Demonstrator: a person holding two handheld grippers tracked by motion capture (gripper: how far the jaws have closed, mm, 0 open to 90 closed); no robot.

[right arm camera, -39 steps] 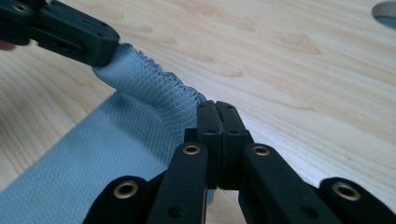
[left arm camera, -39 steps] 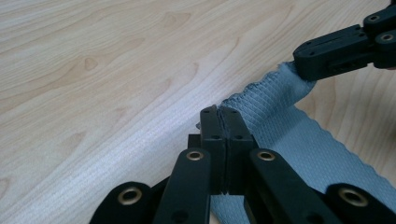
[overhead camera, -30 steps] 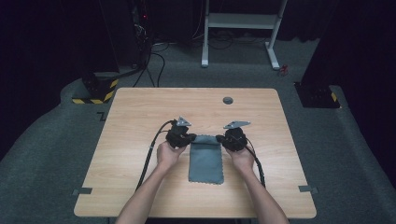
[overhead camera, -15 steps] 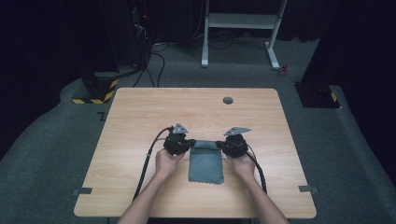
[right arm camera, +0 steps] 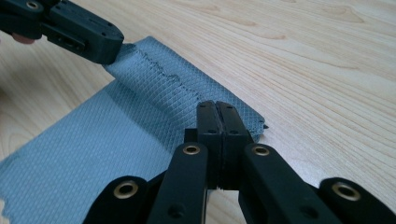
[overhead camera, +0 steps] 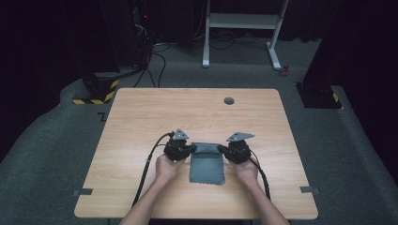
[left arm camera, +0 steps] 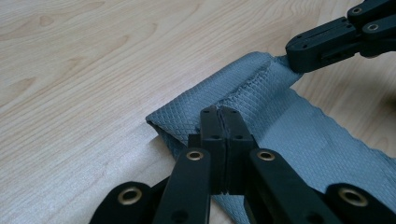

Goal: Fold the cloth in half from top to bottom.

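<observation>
- Since the earlier high-view frames, both hands have come a bit toward the person, and the far edge of the cloth [overhead camera: 207, 161] has come with them; the cloth now looks shorter front to back, w/ a folded band along its far end.
- Left gripper [overhead camera: 187, 149]: jaws together, clamped on the cloth's far-left corner; in the left gripper view [left arm camera: 222, 123] the tips pinch the doubled edge.
- Right gripper [overhead camera: 224, 150]: jaws together too, clamped on the far-right corner; same pinch in the right gripper view [right arm camera: 217, 119].
- Cloth lies on the table [overhead camera: 141, 117], near the person's edge, roughly centred btw. the two hands. Near edge flat on the wood, far edge lifted slightly and rolled over toward the near edge.
- Key relation: the cloth's long axis runs away from the person; the grippers hold the two ends of the far short edge, so the rest of the cloth lies on the person's side of the jaws.
- Judgement: the step looks like a fold, far edge to near edge. Next move probably calls for both hands travelling together, level w/ each other, so the edge lands square. Neither hand is nearer; the corners are matched.
</observation>
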